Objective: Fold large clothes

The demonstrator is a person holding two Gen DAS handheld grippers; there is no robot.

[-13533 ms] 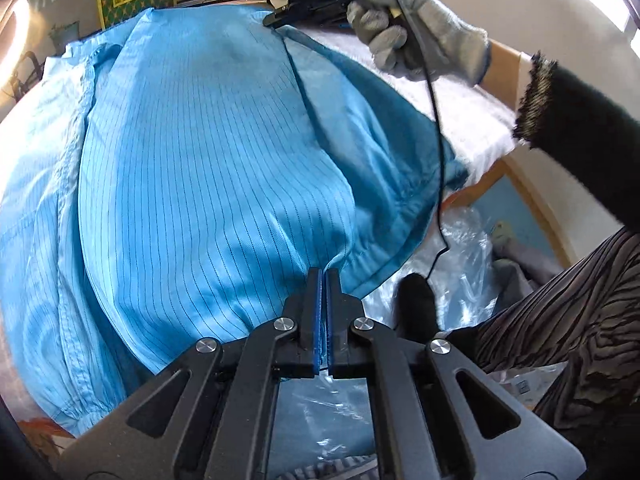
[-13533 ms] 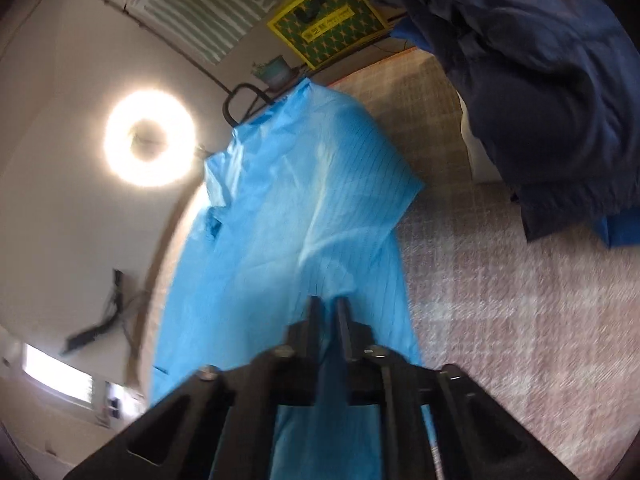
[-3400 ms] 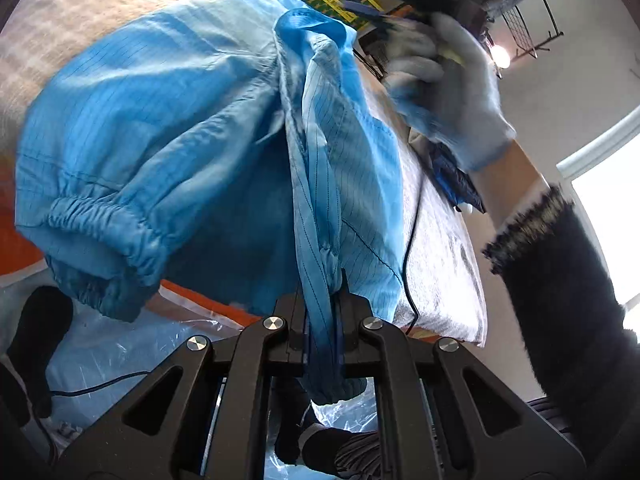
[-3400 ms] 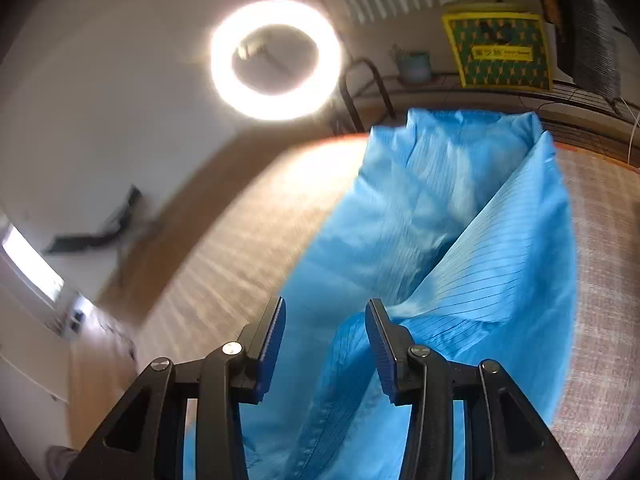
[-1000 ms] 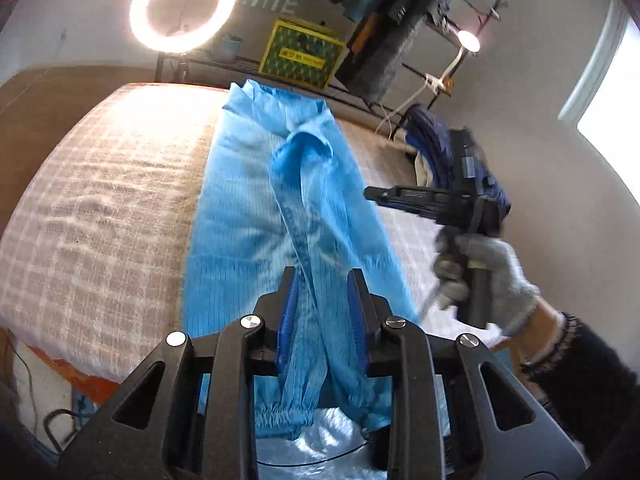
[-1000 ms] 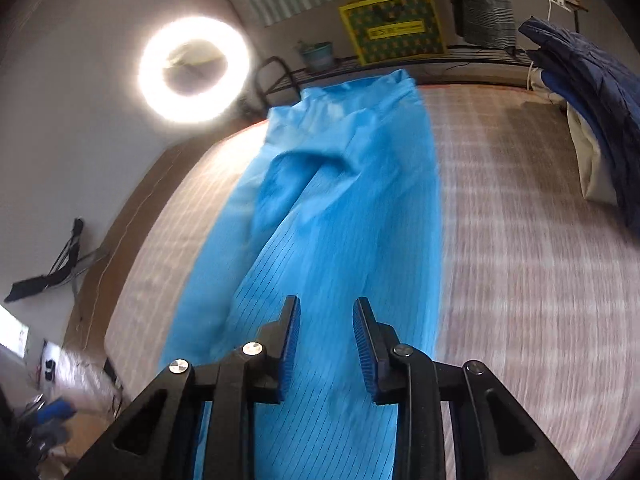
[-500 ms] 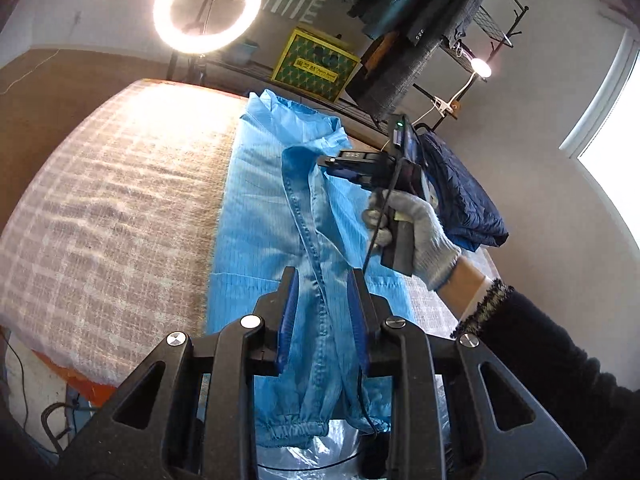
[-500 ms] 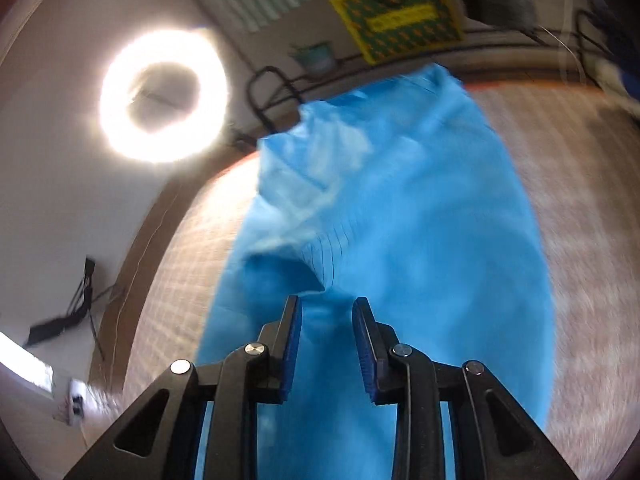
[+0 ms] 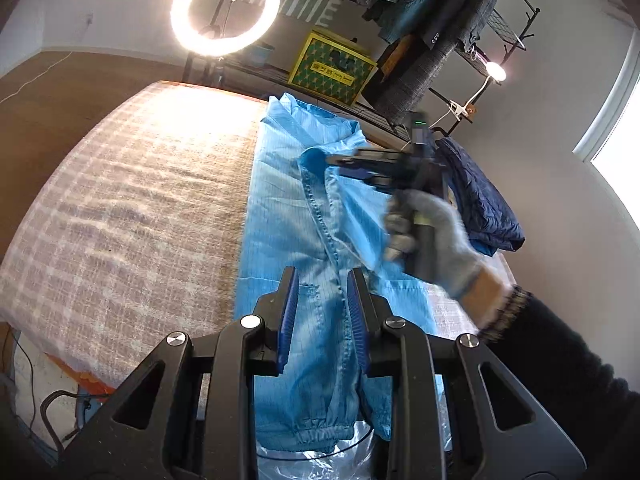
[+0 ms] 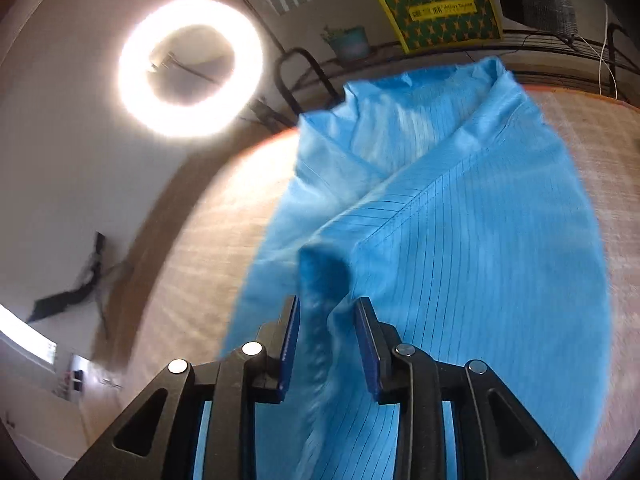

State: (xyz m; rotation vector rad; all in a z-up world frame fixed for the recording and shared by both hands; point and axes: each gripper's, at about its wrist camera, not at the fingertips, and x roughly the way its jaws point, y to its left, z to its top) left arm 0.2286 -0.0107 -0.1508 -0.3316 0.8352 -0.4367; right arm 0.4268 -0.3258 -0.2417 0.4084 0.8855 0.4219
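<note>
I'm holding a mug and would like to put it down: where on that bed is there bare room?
The widest bare patch is the checked cover left of the blue garment, out to the bed's edge. A narrower strip lies right of the garment. The far right corner is crowded: a dark jacket is piled there, and the right gripper hovers over the garment.

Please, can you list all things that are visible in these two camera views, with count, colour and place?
garment: one, light blue, flat along the bed.
bed cover: one, beige checked, under garment.
ring light: one, white, behind bed.
box: one, yellow-green, on far shelf.
dark jacket: one, navy, right of garment.
hanging clothes: several, dark, on rack.
left gripper: black, open, above garment.
right gripper: black, open, fabric fold between jaws.
gloved hand: grey, holding right gripper.
</note>
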